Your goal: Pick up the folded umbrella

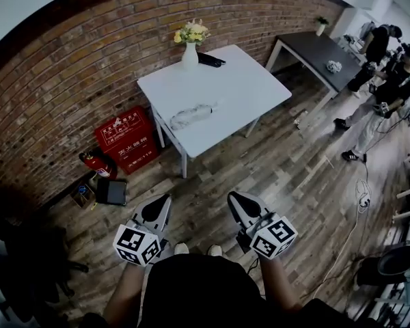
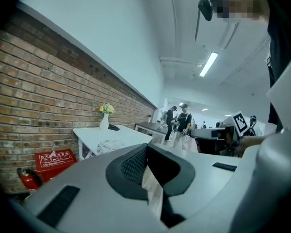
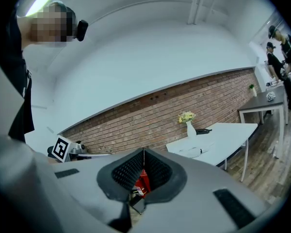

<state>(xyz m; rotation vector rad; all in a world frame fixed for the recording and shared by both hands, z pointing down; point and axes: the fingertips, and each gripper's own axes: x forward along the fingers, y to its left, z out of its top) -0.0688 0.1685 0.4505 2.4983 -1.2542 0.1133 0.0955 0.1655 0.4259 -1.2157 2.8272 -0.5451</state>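
The folded umbrella [image 1: 190, 116], a pale grey-white bundle, lies on the white table [image 1: 246, 87] near its front left edge. It also shows far off in the left gripper view as the umbrella [image 2: 109, 145] and in the right gripper view as the umbrella [image 3: 194, 151]. Both grippers hang low over the wooden floor, well short of the table. The left gripper [image 1: 165, 199] [image 2: 146, 145] is shut with nothing in it. So is the right gripper [image 1: 234, 197] [image 3: 143, 151], tips touching.
A vase of flowers [image 1: 190, 43] and a black object [image 1: 210, 60] stand at the table's far edge by the brick wall. A red box [image 1: 128, 139] and a fire extinguisher [image 1: 96, 161] sit left of the table. A dark table [image 1: 321, 50], people [image 1: 389, 87] and floor cables [image 1: 361, 197] are to the right.
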